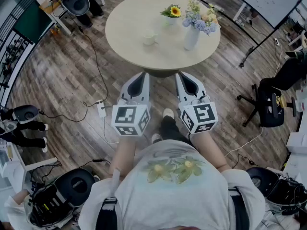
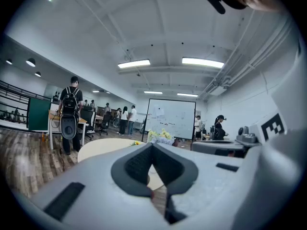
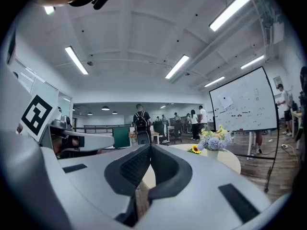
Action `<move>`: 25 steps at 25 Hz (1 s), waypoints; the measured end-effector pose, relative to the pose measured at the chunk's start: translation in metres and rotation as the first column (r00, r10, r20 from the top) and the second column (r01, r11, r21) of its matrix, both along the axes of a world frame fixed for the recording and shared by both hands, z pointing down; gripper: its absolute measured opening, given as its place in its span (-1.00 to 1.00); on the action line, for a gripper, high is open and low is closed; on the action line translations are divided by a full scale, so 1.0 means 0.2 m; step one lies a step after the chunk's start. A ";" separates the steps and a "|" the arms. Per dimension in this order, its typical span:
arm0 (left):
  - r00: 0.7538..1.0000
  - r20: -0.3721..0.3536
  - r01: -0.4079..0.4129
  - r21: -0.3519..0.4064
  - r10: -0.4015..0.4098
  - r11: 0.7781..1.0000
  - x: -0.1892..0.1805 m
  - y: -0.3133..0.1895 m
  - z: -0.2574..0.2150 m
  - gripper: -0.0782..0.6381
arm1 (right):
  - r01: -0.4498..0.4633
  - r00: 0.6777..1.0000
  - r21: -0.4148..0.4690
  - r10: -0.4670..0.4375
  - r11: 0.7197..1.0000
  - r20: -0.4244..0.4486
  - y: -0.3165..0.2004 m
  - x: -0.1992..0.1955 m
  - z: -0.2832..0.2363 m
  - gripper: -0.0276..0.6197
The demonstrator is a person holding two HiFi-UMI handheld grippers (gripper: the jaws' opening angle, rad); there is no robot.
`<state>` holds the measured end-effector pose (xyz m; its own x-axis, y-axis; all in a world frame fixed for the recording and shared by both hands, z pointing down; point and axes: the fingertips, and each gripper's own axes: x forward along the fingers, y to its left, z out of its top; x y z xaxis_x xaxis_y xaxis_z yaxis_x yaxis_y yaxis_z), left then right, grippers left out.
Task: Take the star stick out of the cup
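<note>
A small white cup [image 1: 149, 37] stands on the round beige table [image 1: 129, 28], left of the table's middle. I cannot make out the star stick in any view. Both grippers hang side by side over the wooden floor, short of the table's near edge and pointing at it. My left gripper [image 1: 143, 74] has its jaws together with nothing between them, and the left gripper view shows the same on this gripper [image 2: 152, 145]. My right gripper [image 1: 182, 75] is also shut and empty, as the right gripper view shows [image 3: 150, 146]. The table lies ahead of the jaws.
A white vase of pale flowers [image 1: 193, 32] and a small sunflower pot [image 1: 172, 11] share the table. A power strip [image 1: 101, 110] with cables lies on the floor at the left. A black office chair [image 1: 271, 110] stands at the right. People stand far off by a whiteboard [image 2: 172, 119].
</note>
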<state>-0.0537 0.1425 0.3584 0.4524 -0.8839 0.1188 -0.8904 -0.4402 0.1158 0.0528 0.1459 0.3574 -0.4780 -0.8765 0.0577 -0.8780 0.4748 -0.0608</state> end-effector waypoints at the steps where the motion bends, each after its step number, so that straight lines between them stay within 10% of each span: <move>1: 1.000 0.000 0.001 -0.002 -0.001 1.000 0.02 -0.01 0.00 -0.77 | 0.000 1.000 -0.005 0.000 1.000 0.000 -0.02 0.02 0.00 -0.86; 20: 1.000 0.021 0.015 -0.036 -0.014 0.999 0.00 -0.37 0.06 -0.77 | -0.002 0.999 -0.039 0.003 0.999 0.034 -0.42 0.04 0.02 -0.84; 25: 0.999 0.040 0.029 -0.044 -0.027 0.999 0.01 -0.51 0.08 -0.77 | 0.002 0.999 -0.048 0.000 0.999 0.048 -0.58 0.07 0.03 -0.35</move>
<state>-0.0509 0.0397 0.3743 0.4221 -0.8895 0.1752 -0.9064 -0.4105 0.0997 0.0668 0.0297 0.3628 -0.4819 -0.8728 0.0768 -0.8731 0.4710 -0.1258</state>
